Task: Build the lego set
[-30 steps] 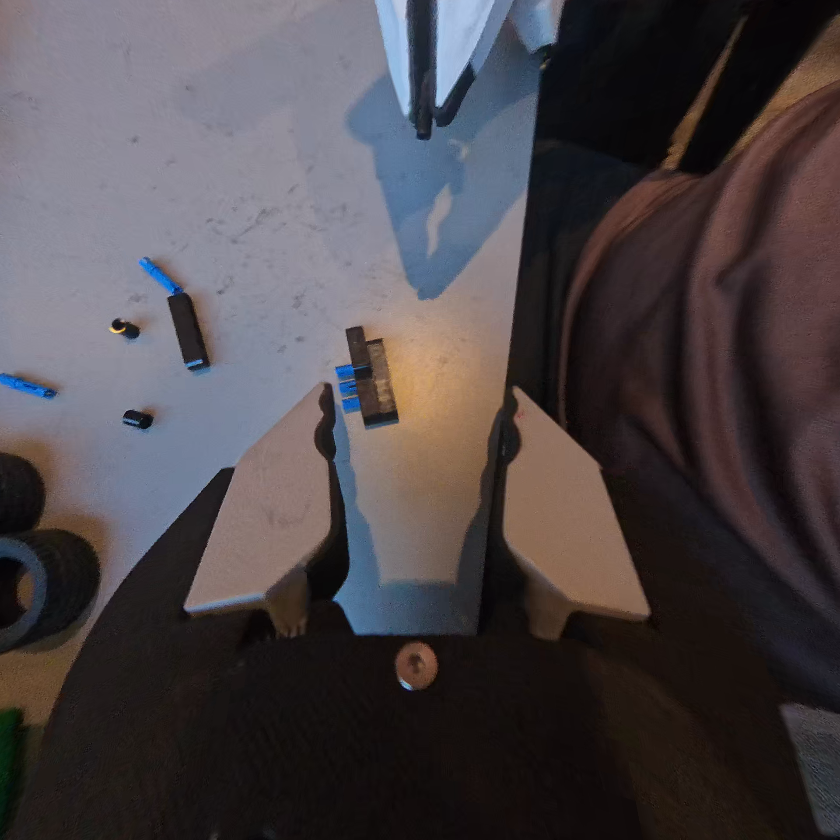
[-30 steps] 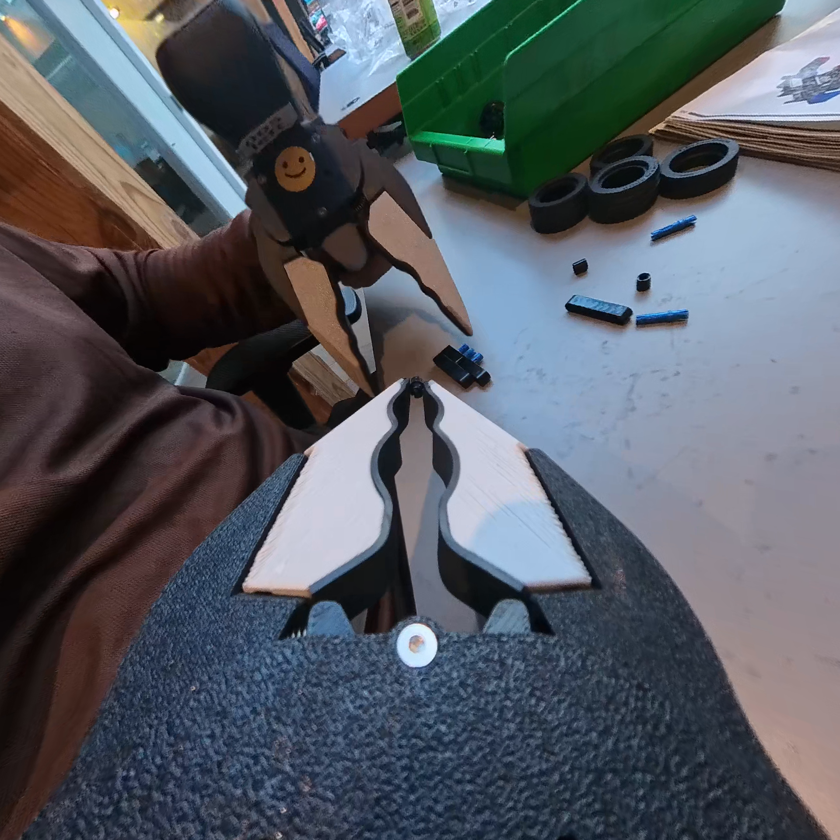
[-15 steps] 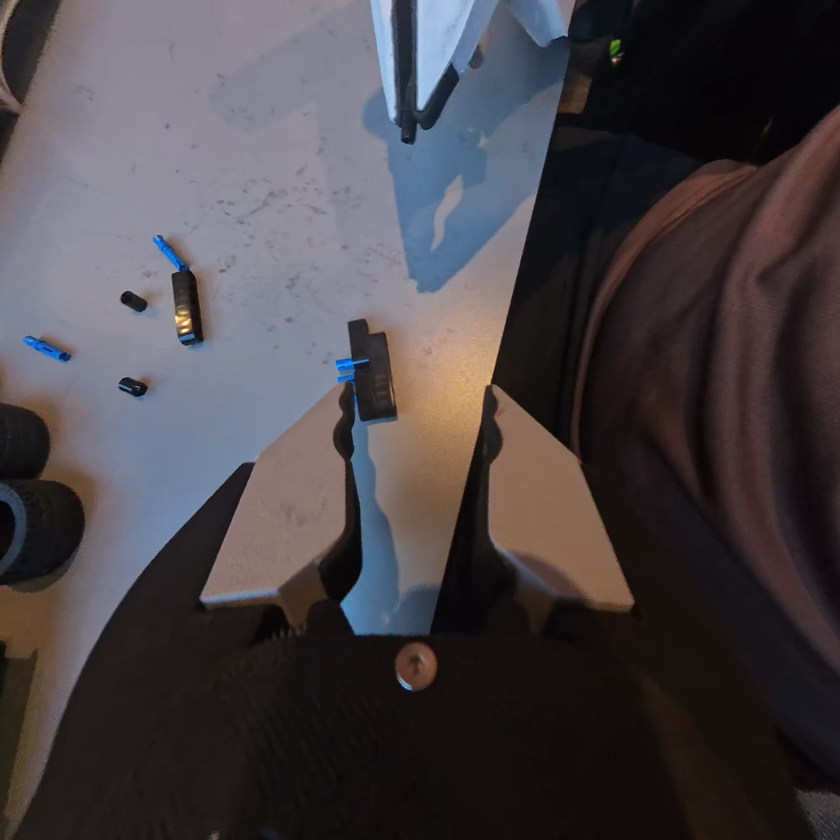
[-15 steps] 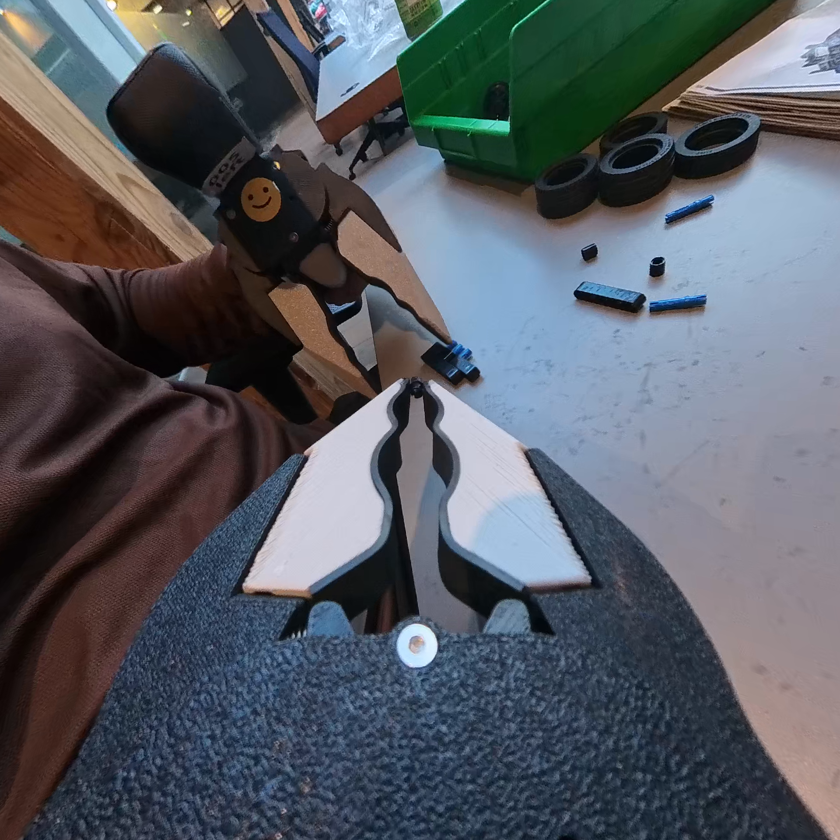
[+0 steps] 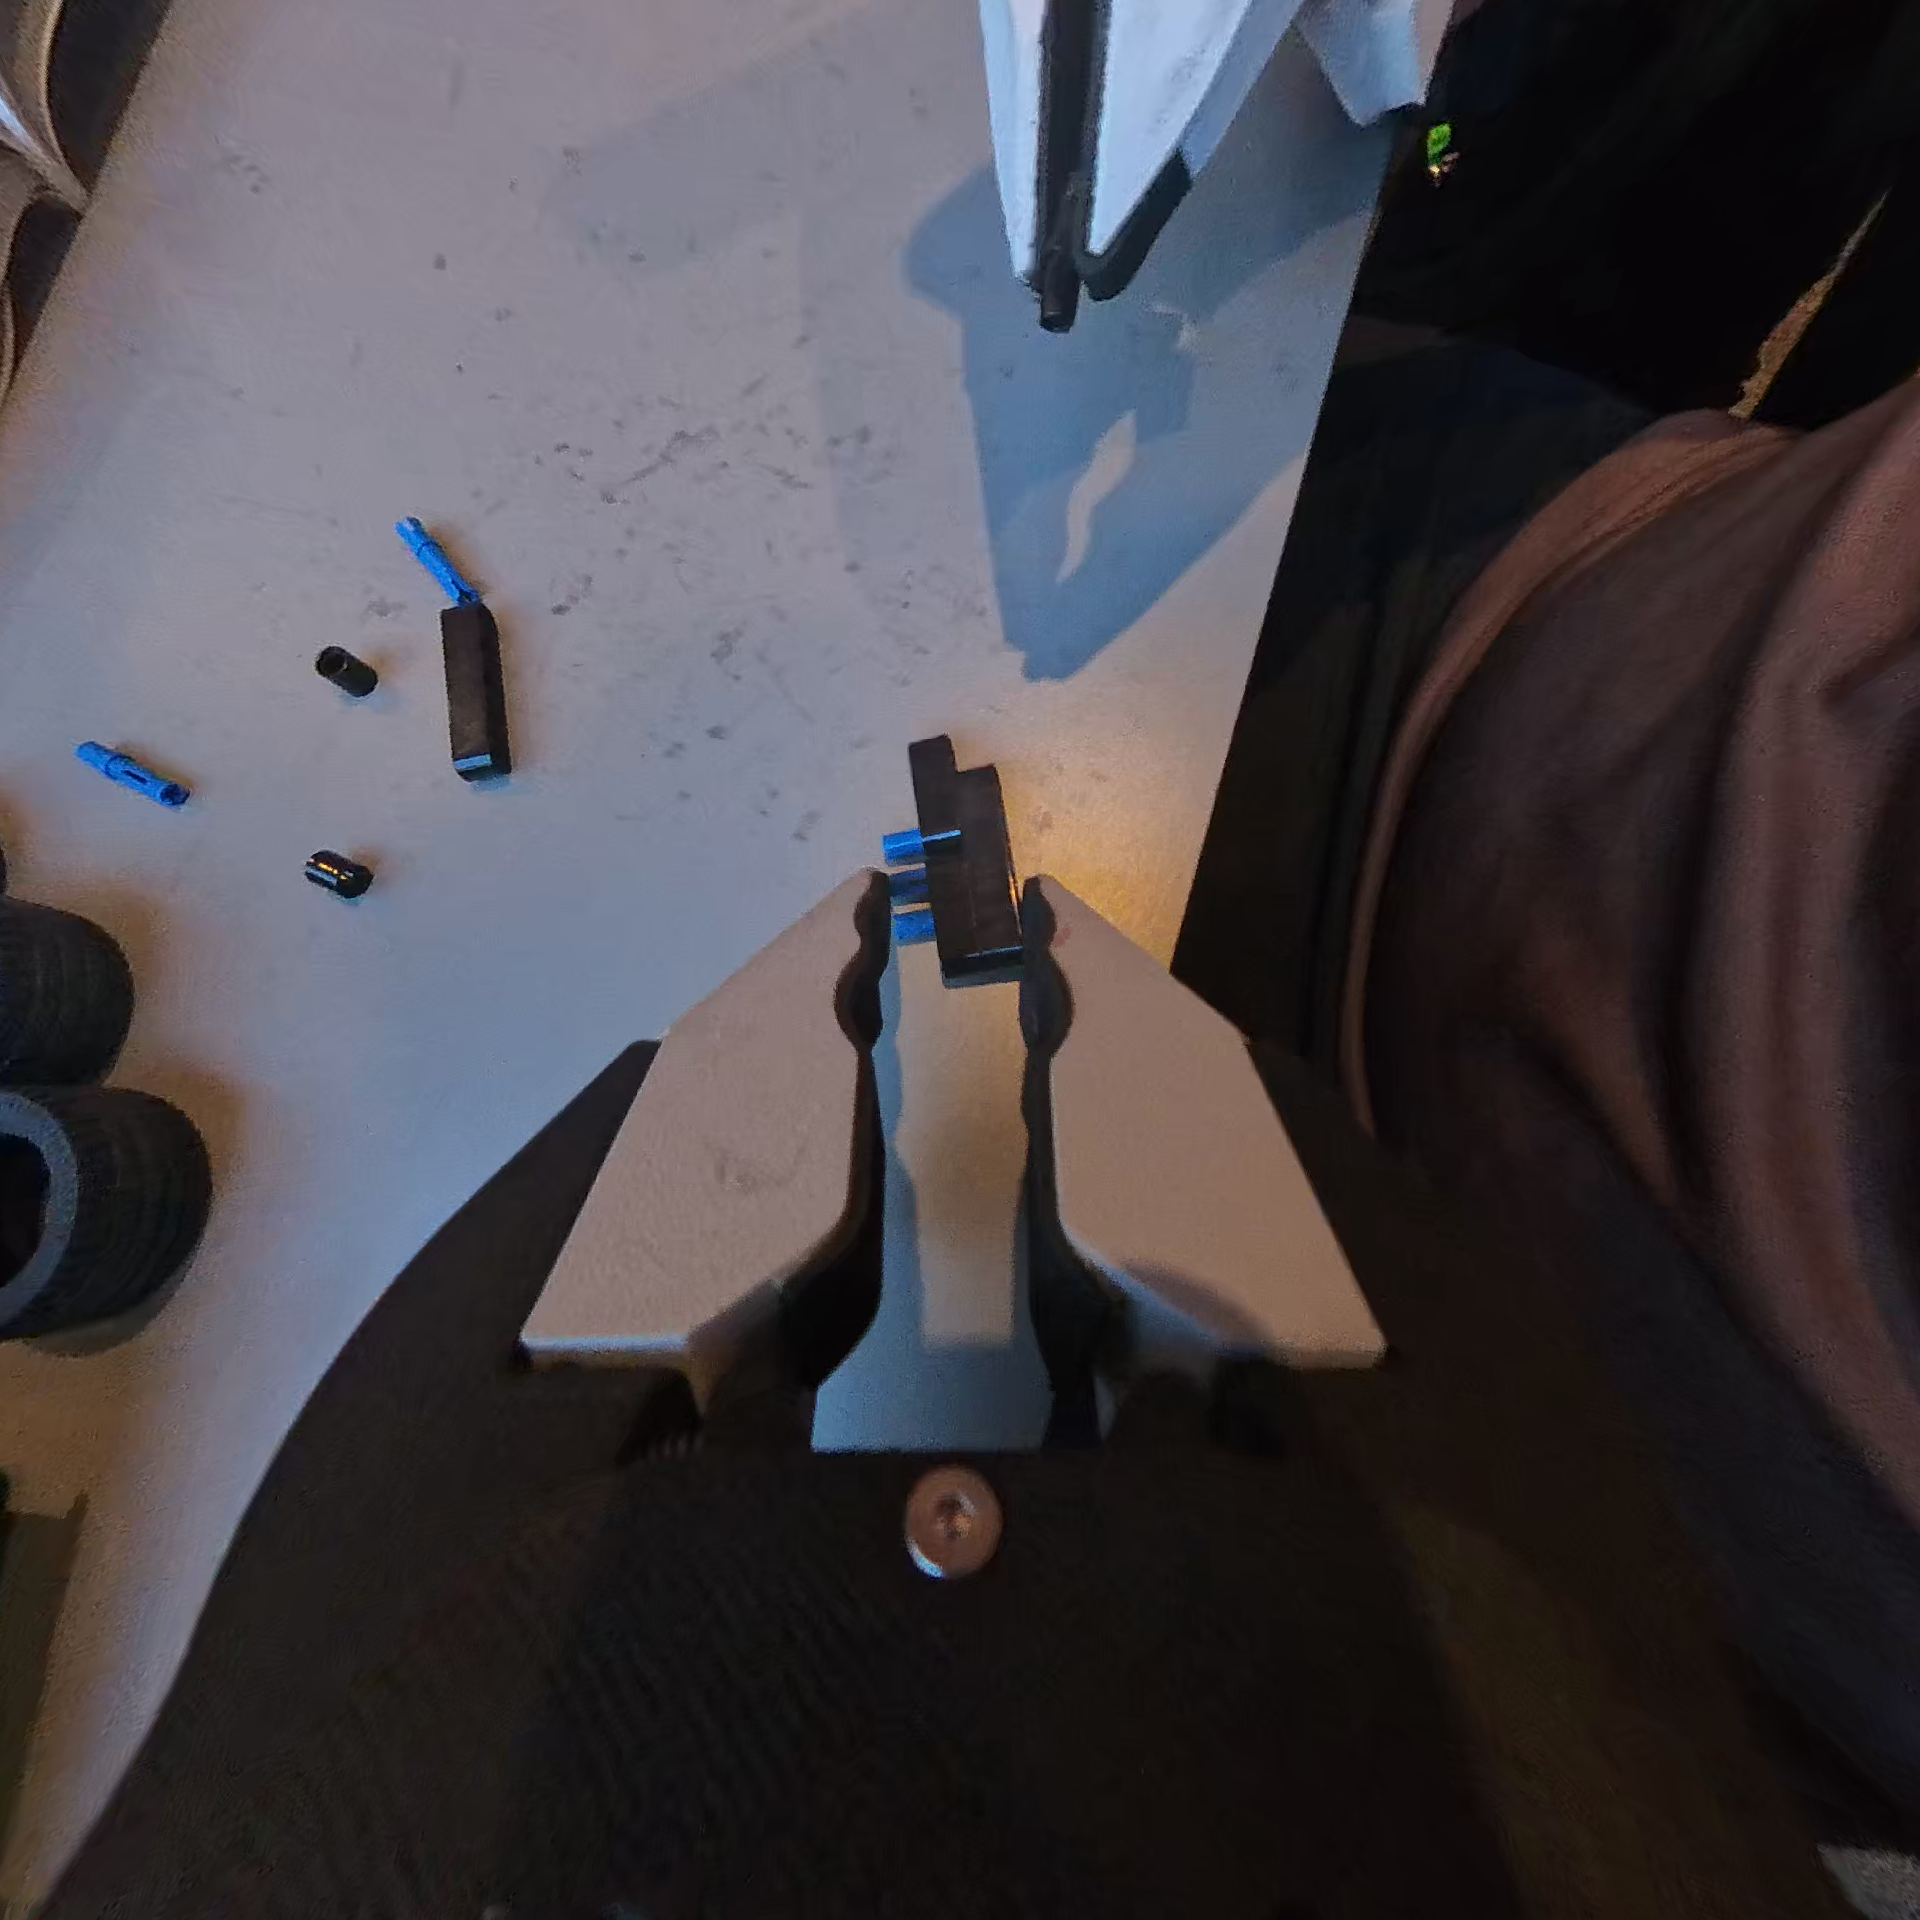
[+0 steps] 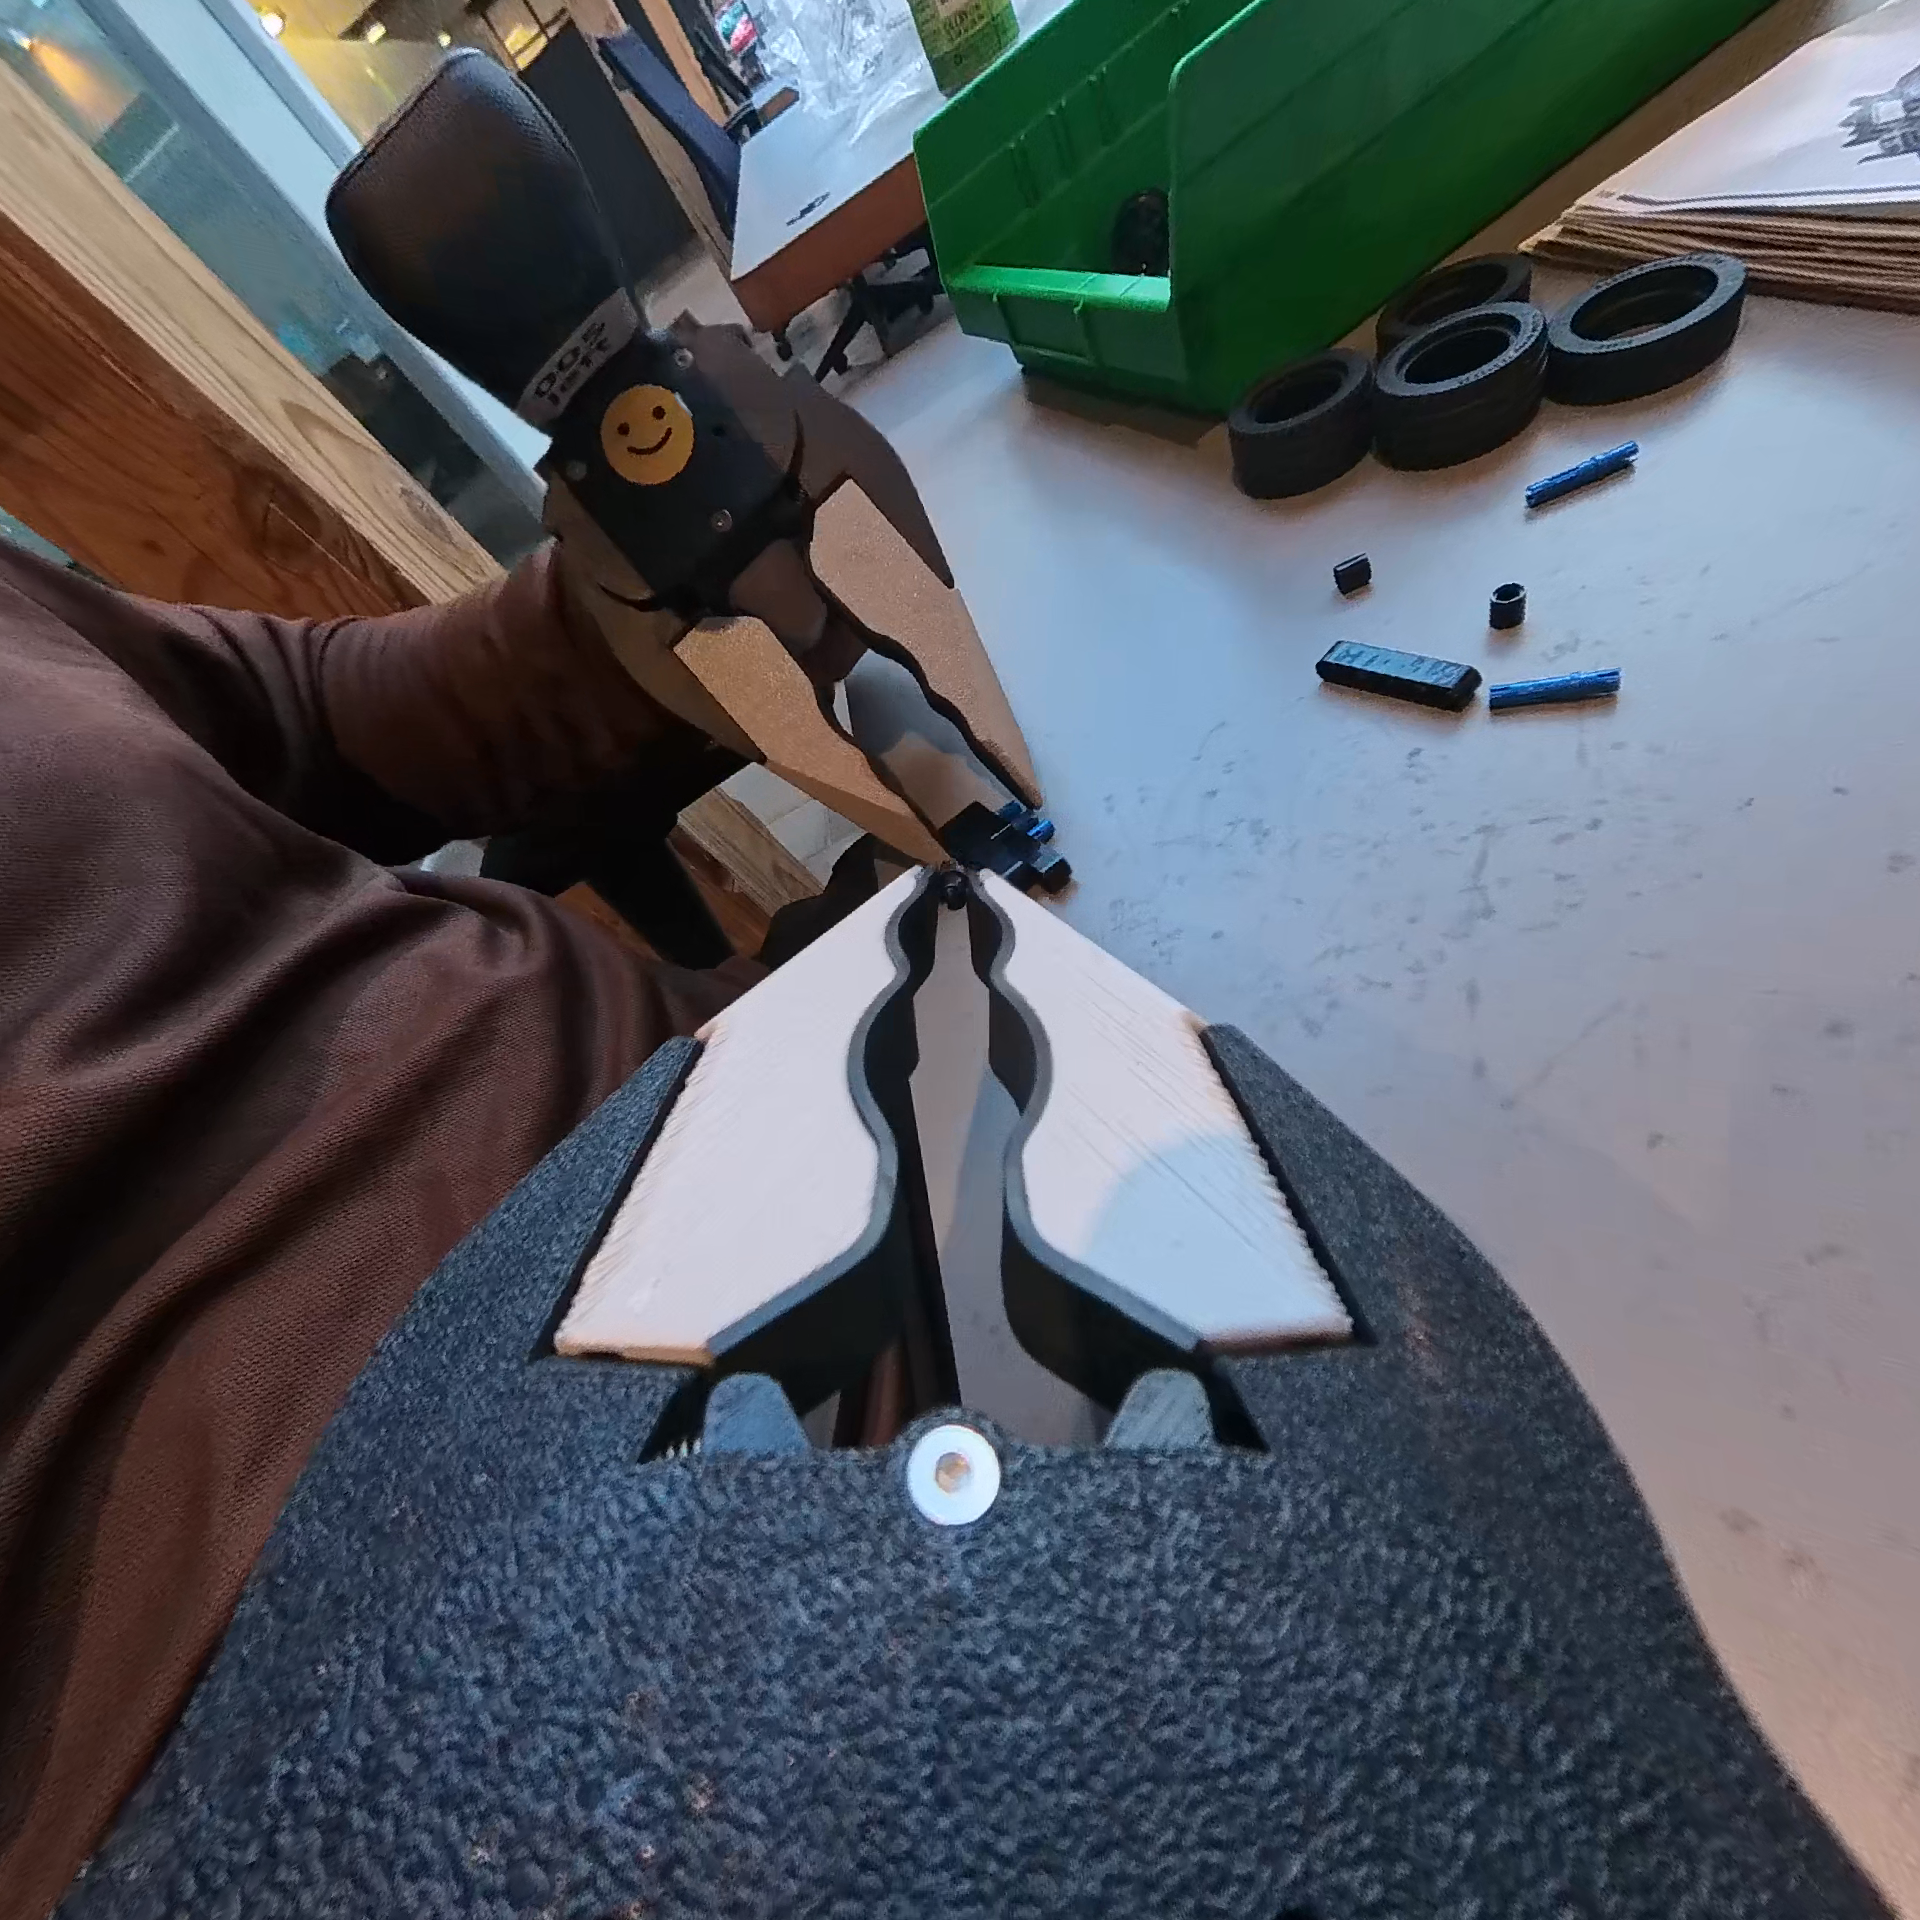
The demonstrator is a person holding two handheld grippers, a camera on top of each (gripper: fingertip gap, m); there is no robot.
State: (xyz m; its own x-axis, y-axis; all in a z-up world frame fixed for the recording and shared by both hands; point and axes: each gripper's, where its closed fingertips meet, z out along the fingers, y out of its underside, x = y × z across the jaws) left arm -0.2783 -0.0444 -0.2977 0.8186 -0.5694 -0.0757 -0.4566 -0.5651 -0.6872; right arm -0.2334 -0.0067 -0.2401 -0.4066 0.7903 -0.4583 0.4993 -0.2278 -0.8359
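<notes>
The scuffed grey worktop [image 5: 675, 343] carried the black-and-blue lego assembly [image 5: 961, 862] near its edge, bracketed by the parted tips of the left hand-held gripper [image 5: 956, 904]. In the right wrist view, the right hand-held gripper [image 6: 951, 888] was clenched on a small black pin [image 6: 952, 886], just beside that assembly [image 6: 1013, 836].

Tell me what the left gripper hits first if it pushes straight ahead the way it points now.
Most likely the small black-and-blue assembly: the left gripper is open with its fingertips already bracketing the assembly's near end on the table. Depth is uncertain, so the tips may meet the tabletop at about the same moment.
</notes>
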